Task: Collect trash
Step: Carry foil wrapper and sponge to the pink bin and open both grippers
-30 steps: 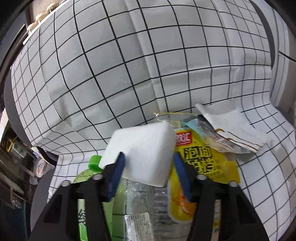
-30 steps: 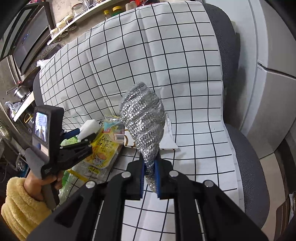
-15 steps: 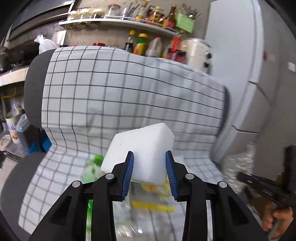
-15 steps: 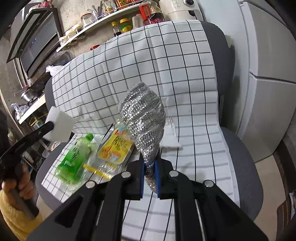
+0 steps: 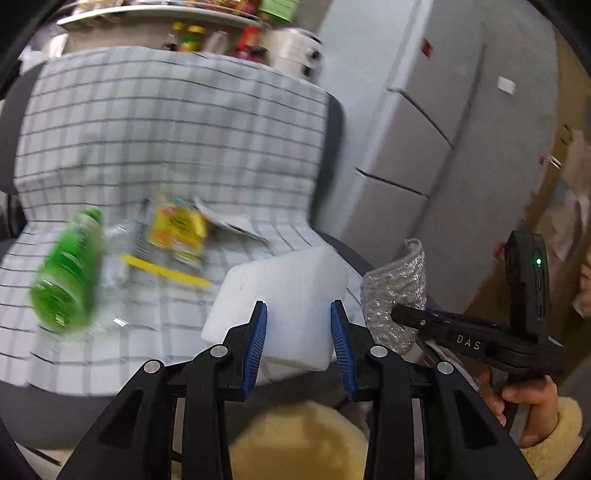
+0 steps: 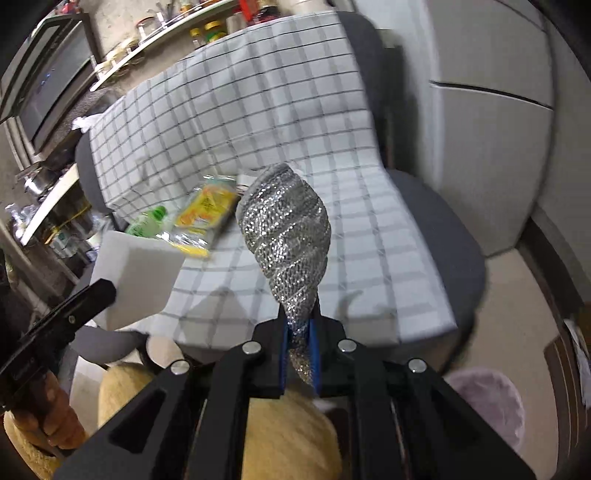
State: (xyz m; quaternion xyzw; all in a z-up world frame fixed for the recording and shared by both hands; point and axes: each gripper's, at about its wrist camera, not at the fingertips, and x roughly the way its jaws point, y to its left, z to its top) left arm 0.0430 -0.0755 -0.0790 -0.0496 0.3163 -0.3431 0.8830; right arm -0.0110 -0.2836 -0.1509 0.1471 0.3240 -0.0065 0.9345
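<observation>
My left gripper (image 5: 298,325) is shut on a white foam block (image 5: 284,299), held in the air off the chair's front edge; the block also shows in the right wrist view (image 6: 136,269). My right gripper (image 6: 300,339) is shut on a silver glittery scrubber cloth (image 6: 288,229), also seen at the right in the left wrist view (image 5: 395,299). On the checked cloth of the chair seat (image 5: 110,325) lie a green bottle (image 5: 66,273), a yellow snack packet (image 5: 177,229), clear plastic wrap and a white paper (image 5: 229,221).
A grey fridge (image 5: 424,140) stands right of the chair. A shelf with jars and bottles (image 5: 207,33) runs behind it. A pale pink round bin (image 6: 491,410) sits on the floor at lower right. A counter with a dark oven (image 6: 48,96) is at left.
Both grippers have pulled back and away from the chair with their loads. The trash pile on the seat is now farther off and to the left.
</observation>
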